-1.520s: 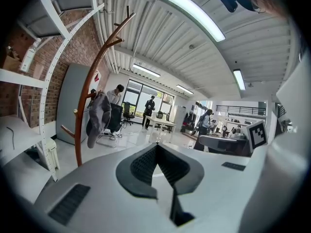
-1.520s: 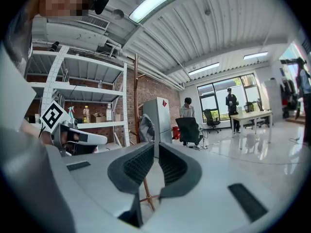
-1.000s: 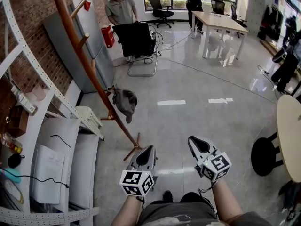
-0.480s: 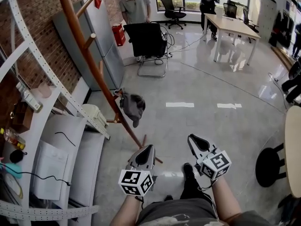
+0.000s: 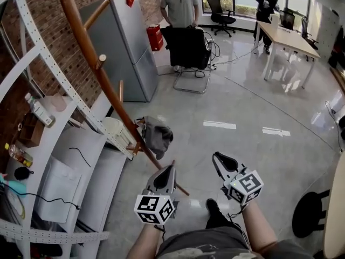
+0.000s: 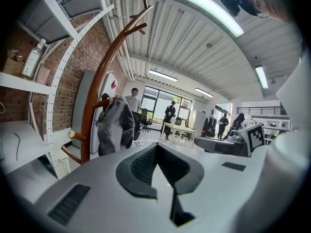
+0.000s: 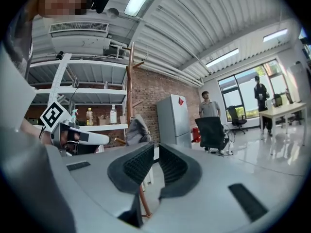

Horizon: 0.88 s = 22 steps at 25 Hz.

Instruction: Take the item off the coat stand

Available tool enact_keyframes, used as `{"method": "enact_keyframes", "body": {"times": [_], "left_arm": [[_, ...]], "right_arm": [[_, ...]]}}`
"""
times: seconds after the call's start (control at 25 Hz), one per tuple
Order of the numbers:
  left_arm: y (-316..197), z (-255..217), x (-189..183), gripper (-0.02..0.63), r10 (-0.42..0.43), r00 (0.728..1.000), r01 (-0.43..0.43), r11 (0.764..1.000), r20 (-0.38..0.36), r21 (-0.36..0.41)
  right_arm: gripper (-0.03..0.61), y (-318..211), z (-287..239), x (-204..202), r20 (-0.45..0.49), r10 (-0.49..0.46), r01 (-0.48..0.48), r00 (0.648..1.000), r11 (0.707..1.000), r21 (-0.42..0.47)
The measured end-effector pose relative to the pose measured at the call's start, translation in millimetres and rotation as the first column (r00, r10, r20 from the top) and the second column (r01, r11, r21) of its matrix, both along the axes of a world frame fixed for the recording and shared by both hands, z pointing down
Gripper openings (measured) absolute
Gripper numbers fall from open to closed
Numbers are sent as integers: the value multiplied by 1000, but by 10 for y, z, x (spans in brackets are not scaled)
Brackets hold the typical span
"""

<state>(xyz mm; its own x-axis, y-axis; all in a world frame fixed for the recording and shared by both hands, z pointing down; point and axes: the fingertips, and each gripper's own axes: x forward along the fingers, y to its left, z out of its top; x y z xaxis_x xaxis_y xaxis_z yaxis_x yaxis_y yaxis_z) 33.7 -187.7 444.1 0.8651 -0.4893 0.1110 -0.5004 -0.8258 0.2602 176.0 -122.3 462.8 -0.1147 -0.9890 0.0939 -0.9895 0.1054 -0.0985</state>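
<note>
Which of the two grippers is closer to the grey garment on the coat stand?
The left gripper: it sits just below the grey garment in the head view; the right gripper is farther aside.

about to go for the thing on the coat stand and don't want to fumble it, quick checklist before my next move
1. Grey garment hanging on the coat stand: ok.
2. Left hand-held gripper ready to grasp: empty, but jaws together: not ok.
3. Right hand-held gripper ready to grasp: empty, jaws only a narrow slit apart: not ok.
4. A gripper at the garment: both are apart from it: not ok.
5. How the garment is hooked on: cannot tell.
</note>
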Motion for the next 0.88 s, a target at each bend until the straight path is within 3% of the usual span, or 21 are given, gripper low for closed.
{"method": "enact_keyframes", "body": {"times": [0.44, 0.88], "left_arm": [[-481, -104, 243, 7, -161, 987, 161, 987, 9, -4], [-776, -170, 129, 6, -338, 941, 337, 941, 5, 21]], "right_arm": [[37, -811, -165, 210, -22, -179, 179, 984, 984, 0], [37, -1325, -176, -46, -50, -411, 412, 910, 911, 0]]}}
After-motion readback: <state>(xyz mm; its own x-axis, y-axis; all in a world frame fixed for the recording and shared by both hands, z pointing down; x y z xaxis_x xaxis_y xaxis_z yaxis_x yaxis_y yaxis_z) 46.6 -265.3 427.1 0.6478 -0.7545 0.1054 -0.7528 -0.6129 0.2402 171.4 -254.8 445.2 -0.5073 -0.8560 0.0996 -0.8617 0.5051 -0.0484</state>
